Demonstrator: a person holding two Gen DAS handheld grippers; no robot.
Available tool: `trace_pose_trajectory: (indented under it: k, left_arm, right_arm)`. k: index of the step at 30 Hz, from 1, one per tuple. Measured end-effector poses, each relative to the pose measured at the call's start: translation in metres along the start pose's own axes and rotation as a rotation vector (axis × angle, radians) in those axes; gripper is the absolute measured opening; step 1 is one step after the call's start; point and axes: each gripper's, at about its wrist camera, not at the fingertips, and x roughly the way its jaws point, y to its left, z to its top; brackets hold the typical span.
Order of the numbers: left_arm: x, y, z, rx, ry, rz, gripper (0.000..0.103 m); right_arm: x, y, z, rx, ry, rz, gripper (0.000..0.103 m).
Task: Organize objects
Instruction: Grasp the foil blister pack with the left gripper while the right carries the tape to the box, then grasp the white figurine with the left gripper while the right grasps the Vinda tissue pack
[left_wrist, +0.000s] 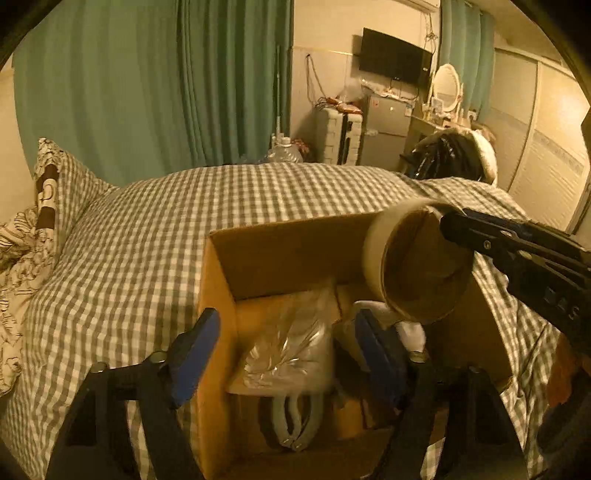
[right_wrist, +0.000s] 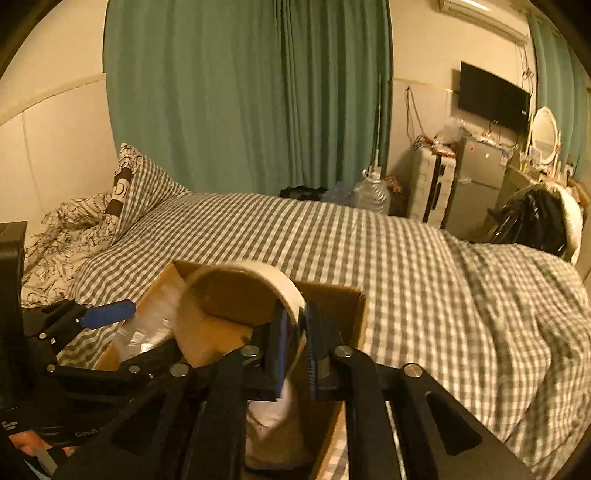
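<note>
Two grippers work above the cardboard box (left_wrist: 218, 258) on the bed (left_wrist: 147, 221): right gripper (right_wrist: 294, 332) fingers pinch the tape roll (right_wrist: 236, 295) by its wall, left gripper (left_wrist: 284, 354) fingers spread empty. Thin grip; the roll could twist out and miss the box.

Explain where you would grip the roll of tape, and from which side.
Grip the roll of tape across its thin wall, one finger inside the open core and one outside, coming edge-on from its right, as the right gripper does above the cardboard box.
</note>
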Motion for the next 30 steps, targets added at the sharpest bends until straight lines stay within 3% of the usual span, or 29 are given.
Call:
trace_pose_trajectory:
  k: [2, 6, 7, 14, 21, 27, 30]
  left_arm:
    - [-0.01, -0.001, -0.001, -0.001, -0.017, 0.019, 0.094]
    - [-0.035, 0.0, -0.001, -0.023, -0.037, 0.025, 0.097]
    - [-0.044, 0.001, -0.001, -0.028, -0.046, 0.031, 0.097]
    - [-0.125, 0.008, -0.001, -0.065, -0.144, 0.074, 0.103]
    - [-0.196, 0.005, -0.02, -0.061, -0.217, 0.086, 0.103]
    - [-0.213, 0.001, -0.052, -0.067, -0.214, 0.089, 0.103]
    - [-0.209, 0.001, -0.075, -0.084, -0.203, 0.128, 0.103]
  right_arm:
    - [-0.002, -0.001, -0.001, -0.002, 0.003, 0.001, 0.051]
    - [-0.029, 0.001, 0.002, 0.006, -0.05, 0.007, 0.065]
    - [-0.038, 0.001, 0.004, 0.01, -0.06, 0.011, 0.073]
    - [-0.116, 0.008, 0.014, 0.01, -0.136, 0.003, 0.084]
    - [-0.199, 0.032, 0.002, -0.057, -0.191, -0.028, 0.093]
    - [-0.239, 0.05, -0.026, -0.099, -0.224, -0.063, 0.099]
    - [-0.241, 0.056, -0.044, -0.102, -0.22, -0.073, 0.1]
